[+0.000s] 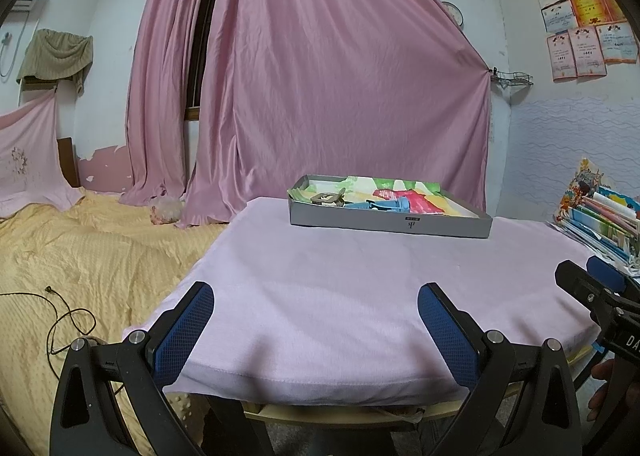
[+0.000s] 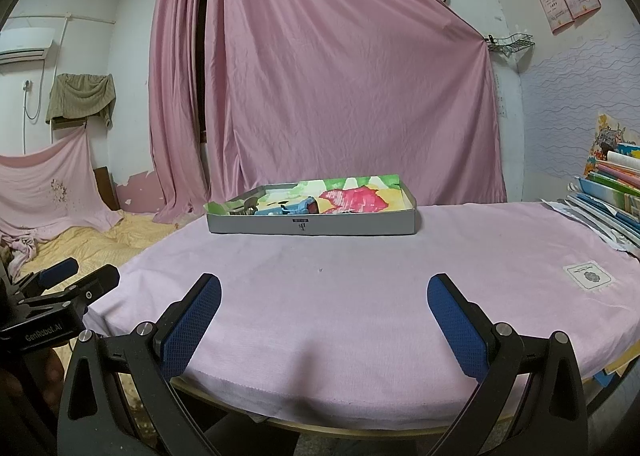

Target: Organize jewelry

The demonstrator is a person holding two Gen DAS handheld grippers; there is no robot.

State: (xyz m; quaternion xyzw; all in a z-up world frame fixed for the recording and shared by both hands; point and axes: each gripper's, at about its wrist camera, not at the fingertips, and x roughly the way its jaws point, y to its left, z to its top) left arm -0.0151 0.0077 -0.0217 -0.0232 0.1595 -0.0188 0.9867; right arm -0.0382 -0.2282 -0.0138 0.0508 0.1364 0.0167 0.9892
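Jewelry pieces lie in the grey tray (image 1: 390, 221) well ahead of your left gripper (image 1: 316, 330) and right gripper (image 2: 324, 320) — both spread wide, empty, ready to reach.

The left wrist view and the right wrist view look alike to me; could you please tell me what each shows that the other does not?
Only the left wrist view shows the black cable on the yellow bedspread. Only the right wrist view shows the white label sewn on the pink cloth. Both share the grey tray, the pink curtain, the stacked books, and both open hand-held grippers, left and right.
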